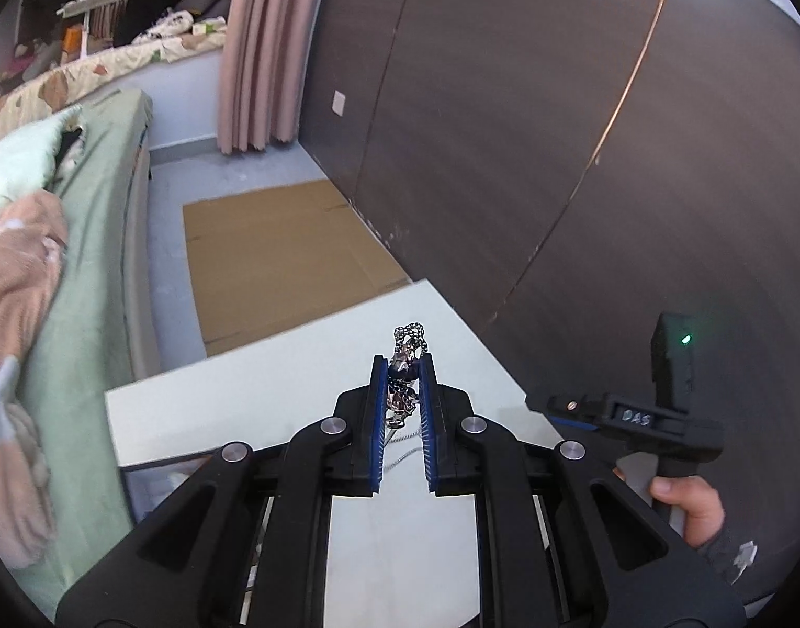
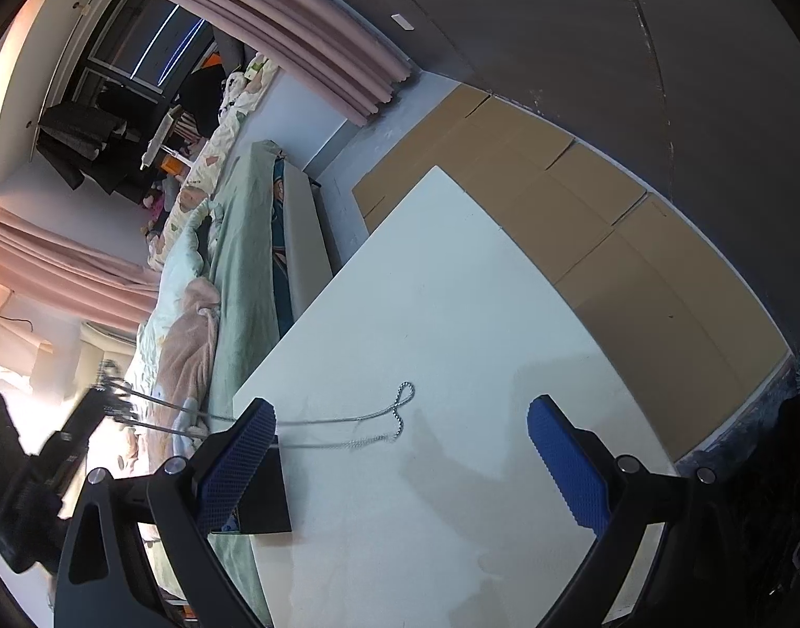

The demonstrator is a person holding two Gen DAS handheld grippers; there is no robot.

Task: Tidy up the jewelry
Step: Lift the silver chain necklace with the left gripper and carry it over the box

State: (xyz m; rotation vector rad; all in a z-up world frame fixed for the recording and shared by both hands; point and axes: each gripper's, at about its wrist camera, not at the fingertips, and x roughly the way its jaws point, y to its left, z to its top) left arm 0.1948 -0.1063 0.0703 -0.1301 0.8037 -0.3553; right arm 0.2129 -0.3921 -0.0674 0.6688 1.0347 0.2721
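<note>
A silver chain necklace with a dark pendant is bunched between the blue pads of my left gripper, which is shut on it above the white table. The rest of the chain hangs down under the jaws. In the right wrist view the necklace stretches in two strands from the blurred left gripper at the left down to the table, where its looped end lies. My right gripper stands open over that end, with nothing pressed between its pads.
A small black box sits at the table's left edge. A bed with a green sheet and pink blanket runs along the left. Flat cardboard covers the floor beside a dark wall. A hand holds the right gripper's handle.
</note>
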